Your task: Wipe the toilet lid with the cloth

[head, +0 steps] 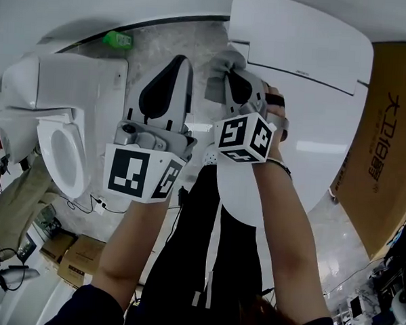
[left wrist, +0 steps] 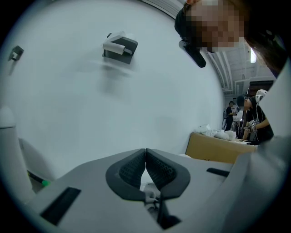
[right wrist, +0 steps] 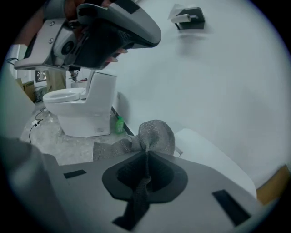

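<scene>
The right gripper (right wrist: pixel 146 157) is clenched on the cloth (right wrist: pixel 154 135), held near the lid (head: pixel 297 48) (contact unclear). The left gripper (left wrist: pixel 145 159) is closed on nothing. The wiping apparently all remains.

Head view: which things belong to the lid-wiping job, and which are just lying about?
Job in hand:
cloth, clamped in the right claw
toilet lid
left claw, shut with nothing in it

Just lying about:
second toilet
green bottle
cardboard box
</scene>
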`<state>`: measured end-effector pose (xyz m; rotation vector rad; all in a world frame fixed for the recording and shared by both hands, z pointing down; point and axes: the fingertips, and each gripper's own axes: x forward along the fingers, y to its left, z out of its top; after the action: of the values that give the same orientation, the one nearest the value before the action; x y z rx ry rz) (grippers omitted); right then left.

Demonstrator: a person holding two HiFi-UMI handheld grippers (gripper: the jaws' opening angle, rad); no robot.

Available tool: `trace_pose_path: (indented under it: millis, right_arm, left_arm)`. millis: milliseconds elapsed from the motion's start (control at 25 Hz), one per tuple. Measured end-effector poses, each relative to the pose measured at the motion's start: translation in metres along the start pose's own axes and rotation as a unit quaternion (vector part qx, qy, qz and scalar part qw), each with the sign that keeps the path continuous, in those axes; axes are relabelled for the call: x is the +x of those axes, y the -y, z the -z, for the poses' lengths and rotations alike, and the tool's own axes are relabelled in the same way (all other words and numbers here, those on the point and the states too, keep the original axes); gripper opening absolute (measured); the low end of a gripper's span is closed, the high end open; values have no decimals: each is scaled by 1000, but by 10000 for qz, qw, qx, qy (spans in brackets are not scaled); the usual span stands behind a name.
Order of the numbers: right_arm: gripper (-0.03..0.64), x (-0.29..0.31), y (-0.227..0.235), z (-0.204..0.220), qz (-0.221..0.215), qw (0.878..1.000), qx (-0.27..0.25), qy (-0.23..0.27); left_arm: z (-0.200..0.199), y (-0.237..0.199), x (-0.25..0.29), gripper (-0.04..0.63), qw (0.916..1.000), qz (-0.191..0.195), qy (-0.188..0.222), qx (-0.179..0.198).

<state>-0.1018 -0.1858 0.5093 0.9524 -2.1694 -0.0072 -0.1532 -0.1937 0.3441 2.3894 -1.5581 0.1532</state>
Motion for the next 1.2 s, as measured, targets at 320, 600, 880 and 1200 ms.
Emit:
trace_pose_path:
  millis: [320,600,880,1200]
  right_arm:
    - [33,-27,21,35,54,10000,38,-42]
    - [32,-84,102,121,1070,9892,868,-501]
    - [32,-158,196,232,2131,9569,1427,-1360]
    - [32,-183,202,258,2602,9338,1937,-1513]
  left_arm:
    - [0,7,2,20,10000,93,-31,2]
    - [0,19,10,21,9998,188,12,-23]
    - [7,26,15,21,9998,206,-34,-24]
    - [14,36,15,20,9998,191,-89,-29]
